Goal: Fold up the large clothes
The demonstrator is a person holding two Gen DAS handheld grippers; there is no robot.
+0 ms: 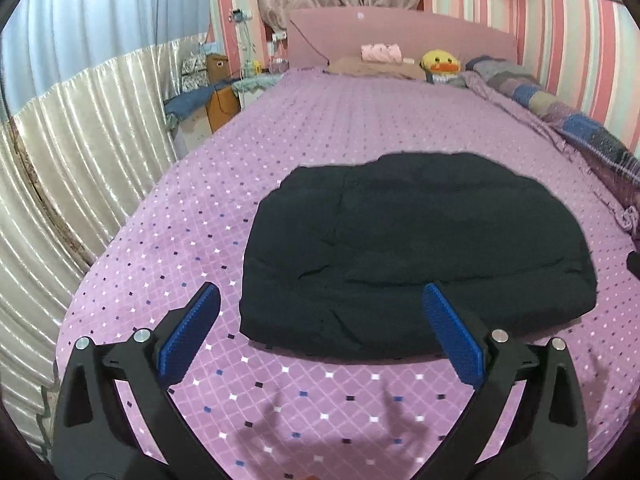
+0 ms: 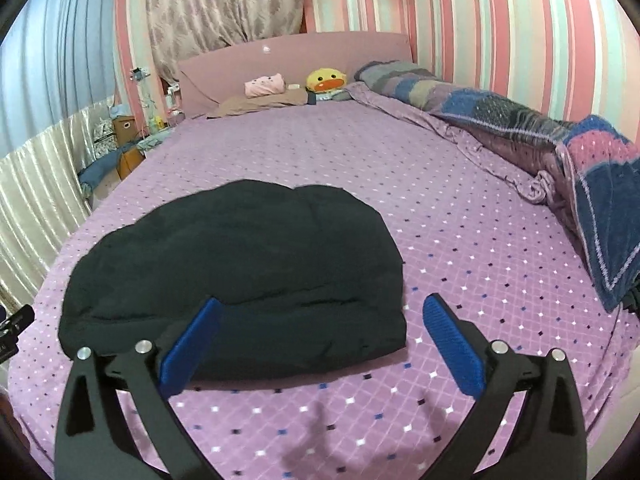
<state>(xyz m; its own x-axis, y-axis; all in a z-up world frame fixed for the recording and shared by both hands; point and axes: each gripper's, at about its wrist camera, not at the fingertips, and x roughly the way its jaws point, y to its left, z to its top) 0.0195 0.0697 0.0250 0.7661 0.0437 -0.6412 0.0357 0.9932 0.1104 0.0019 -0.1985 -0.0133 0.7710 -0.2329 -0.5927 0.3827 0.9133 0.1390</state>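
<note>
A dark navy garment lies folded into a thick rounded bundle on the purple bedspread. In the left wrist view my left gripper hovers open above the bundle's near left corner, with nothing between its blue pads. The right wrist view shows the same garment left of centre. My right gripper stands open over its near right corner, and no cloth is caught between the fingers. Shadows of both grippers fall on the bedspread in front of the bundle.
A rolled patchwork quilt runs along the bed's right side by the striped wall. A duck plush, a pink item and a flat pillow sit by the headboard. Curtains and cluttered boxes line the left edge.
</note>
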